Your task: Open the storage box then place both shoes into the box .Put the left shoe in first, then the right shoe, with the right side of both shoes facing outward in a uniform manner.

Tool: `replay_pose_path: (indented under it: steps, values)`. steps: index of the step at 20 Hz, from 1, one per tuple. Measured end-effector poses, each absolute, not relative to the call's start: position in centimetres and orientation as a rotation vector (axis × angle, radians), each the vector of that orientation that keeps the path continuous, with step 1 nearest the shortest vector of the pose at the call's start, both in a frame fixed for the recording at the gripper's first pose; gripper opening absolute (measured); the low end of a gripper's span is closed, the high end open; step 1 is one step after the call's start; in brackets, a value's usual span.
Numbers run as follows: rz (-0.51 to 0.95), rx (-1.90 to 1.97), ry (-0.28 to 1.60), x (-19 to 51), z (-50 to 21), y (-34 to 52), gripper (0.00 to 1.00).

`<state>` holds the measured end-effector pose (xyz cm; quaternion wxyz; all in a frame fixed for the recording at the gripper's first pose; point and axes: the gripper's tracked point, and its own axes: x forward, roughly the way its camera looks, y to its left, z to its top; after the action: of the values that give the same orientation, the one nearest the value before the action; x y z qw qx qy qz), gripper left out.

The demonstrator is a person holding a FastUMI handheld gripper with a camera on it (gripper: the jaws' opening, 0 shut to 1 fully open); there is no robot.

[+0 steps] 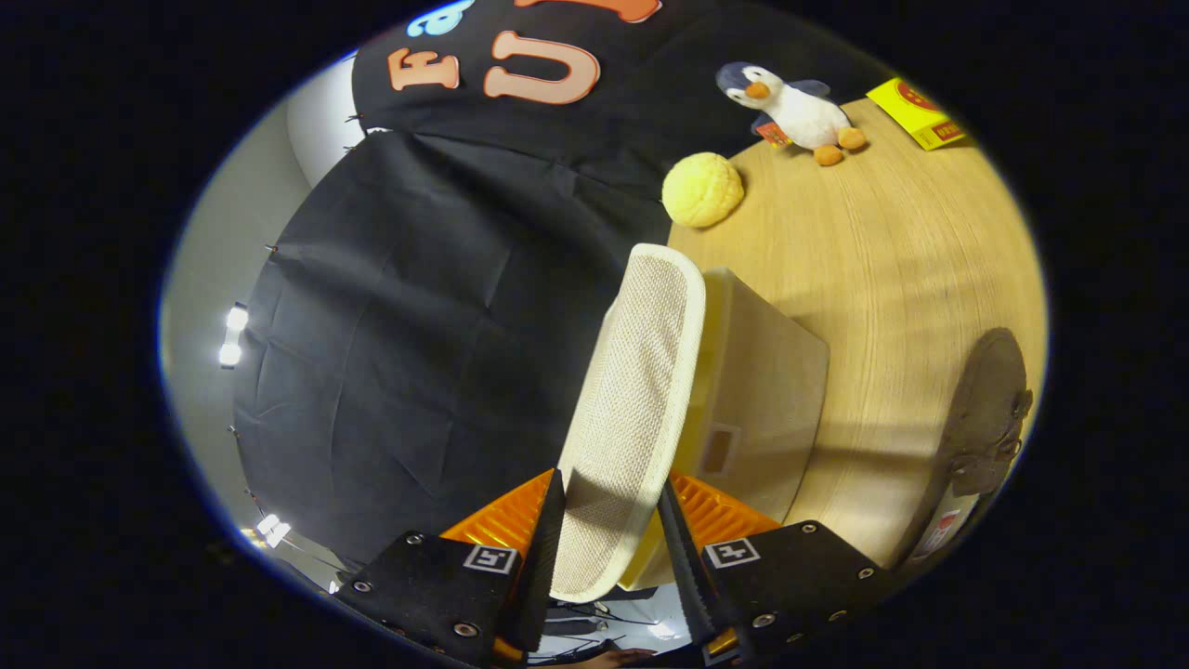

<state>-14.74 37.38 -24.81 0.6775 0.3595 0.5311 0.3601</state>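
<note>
The beige storage box (pixel 771 400) stands on the wooden table (pixel 882 242) just ahead of the fingers. Its cream lid (pixel 641 372), a rounded panel with a woven texture, is swung away from the box body and runs back between my fingers. My gripper (pixel 608 539) is shut on the lid's near edge, one finger pressing each face. A dark grey shoe (pixel 985 418) lies on the table beyond the box's far side, partly cut off. The inside of the box is hidden behind the lid.
A yellow ball (pixel 702 190) sits at the table edge beyond the box. A plush penguin (pixel 799 107) and a flat yellow carton (pixel 918 113) lie further back. The black booth cloth (pixel 418 307) hangs beside the table.
</note>
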Motion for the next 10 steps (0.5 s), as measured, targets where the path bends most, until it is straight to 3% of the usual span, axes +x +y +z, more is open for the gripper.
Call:
replay_pose_path:
  steps: [3,4,10]
  values:
    - [0.858,0.83,1.115,-13.4,-20.7,40.0,0.47]
    - [0.871,0.823,1.092,-13.0,-19.6,40.9,0.37]
    - [0.924,0.815,1.018,-10.9,-14.8,48.2,0.19]
